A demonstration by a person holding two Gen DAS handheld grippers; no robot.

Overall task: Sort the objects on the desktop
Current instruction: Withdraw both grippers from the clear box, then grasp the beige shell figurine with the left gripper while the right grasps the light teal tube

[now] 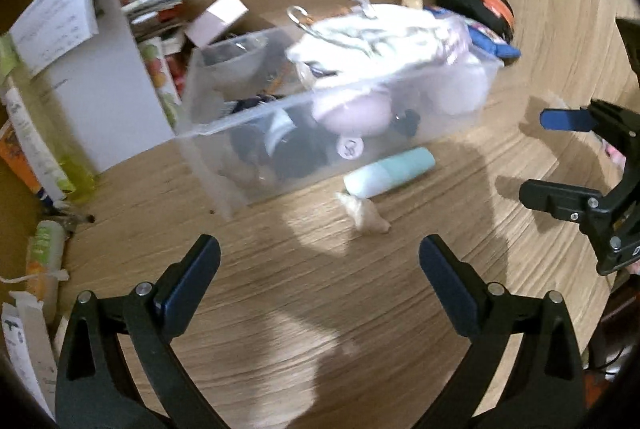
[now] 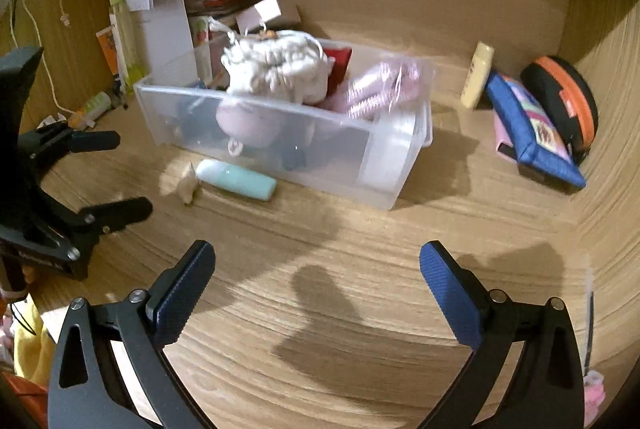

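The left gripper (image 1: 320, 261) hovers empty, fingers spread, above the wooden bench (image 1: 280, 309). Ahead, a clear bin (image 2: 280, 133) brims with objects; a mint tube (image 2: 236, 179) lies beside it. The right gripper (image 2: 316, 265) likewise gapes empty.

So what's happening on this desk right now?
A person holds two grippers over a wooden desk, sorting clutter. Both the left gripper and right gripper are open and empty. A clear bin is already piled with soft items. A mint tube and a crumpled scrap lie on the desk beside the bin.
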